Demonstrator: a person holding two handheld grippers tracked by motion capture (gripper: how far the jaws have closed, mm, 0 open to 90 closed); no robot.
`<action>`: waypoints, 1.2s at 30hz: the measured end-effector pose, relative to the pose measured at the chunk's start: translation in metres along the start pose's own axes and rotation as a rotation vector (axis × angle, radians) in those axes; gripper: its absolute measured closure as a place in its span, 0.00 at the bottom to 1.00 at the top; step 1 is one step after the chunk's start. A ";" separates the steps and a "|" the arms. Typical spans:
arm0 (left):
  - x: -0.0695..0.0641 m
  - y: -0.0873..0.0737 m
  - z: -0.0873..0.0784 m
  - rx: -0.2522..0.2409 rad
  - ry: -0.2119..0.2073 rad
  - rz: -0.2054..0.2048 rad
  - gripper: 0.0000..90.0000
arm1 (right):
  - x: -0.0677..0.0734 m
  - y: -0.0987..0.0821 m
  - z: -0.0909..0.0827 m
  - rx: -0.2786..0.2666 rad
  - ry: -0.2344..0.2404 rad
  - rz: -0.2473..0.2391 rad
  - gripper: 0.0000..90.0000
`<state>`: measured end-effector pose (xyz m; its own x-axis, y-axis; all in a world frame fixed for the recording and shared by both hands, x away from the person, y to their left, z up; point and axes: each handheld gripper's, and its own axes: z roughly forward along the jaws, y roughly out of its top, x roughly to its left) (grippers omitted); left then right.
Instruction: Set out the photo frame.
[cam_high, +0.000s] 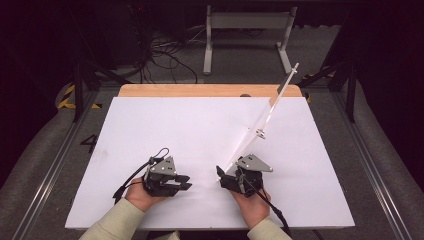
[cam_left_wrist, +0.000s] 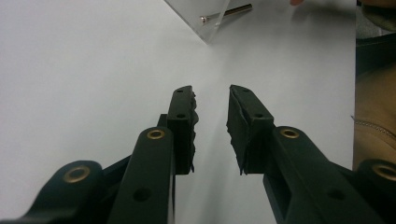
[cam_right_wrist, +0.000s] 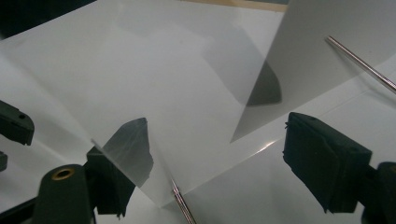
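A clear plastic panel (cam_high: 270, 107) with thin metal rods (cam_right_wrist: 359, 65) through it leans up from the white table top (cam_high: 175, 125) toward the far right. My right gripper (cam_high: 229, 175) is at the panel's lower near end. In the right gripper view its jaws (cam_right_wrist: 219, 133) stand wide; the sheet's edge lies across the left pad (cam_right_wrist: 130, 149) and the right pad (cam_right_wrist: 322, 154) is apart from it. My left gripper (cam_high: 187, 182) rests low on the table to the left, pointing right, open (cam_left_wrist: 212, 91) with nothing between. A panel corner (cam_left_wrist: 196, 14) with a bolt (cam_left_wrist: 224, 13) lies ahead of it.
A wooden strip (cam_high: 200, 90) runs along the table's far edge. Behind it on the floor stand a white frame (cam_high: 245, 30) and loose cables (cam_high: 160, 50). A sleeve (cam_left_wrist: 373, 116) fills the right margin of the left gripper view.
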<state>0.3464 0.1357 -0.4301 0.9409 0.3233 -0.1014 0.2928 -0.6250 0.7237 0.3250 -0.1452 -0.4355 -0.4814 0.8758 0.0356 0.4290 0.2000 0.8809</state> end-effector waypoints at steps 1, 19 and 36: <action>0.000 0.000 0.000 -0.002 -0.002 0.000 0.79 | -0.002 0.000 -0.002 0.009 0.006 -0.001 0.24; 0.006 0.003 -0.001 -0.023 -0.014 0.005 0.79 | -0.058 -0.013 -0.069 0.035 -0.092 -0.010 0.43; 0.006 0.002 0.001 -0.011 -0.010 0.004 0.79 | -0.132 0.006 -0.127 -0.114 -0.144 0.290 0.62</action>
<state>0.3526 0.1355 -0.4304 0.9436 0.3137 -0.1059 0.2876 -0.6182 0.7315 0.2942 -0.3158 -0.3748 -0.2355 0.9437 0.2324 0.4403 -0.1095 0.8912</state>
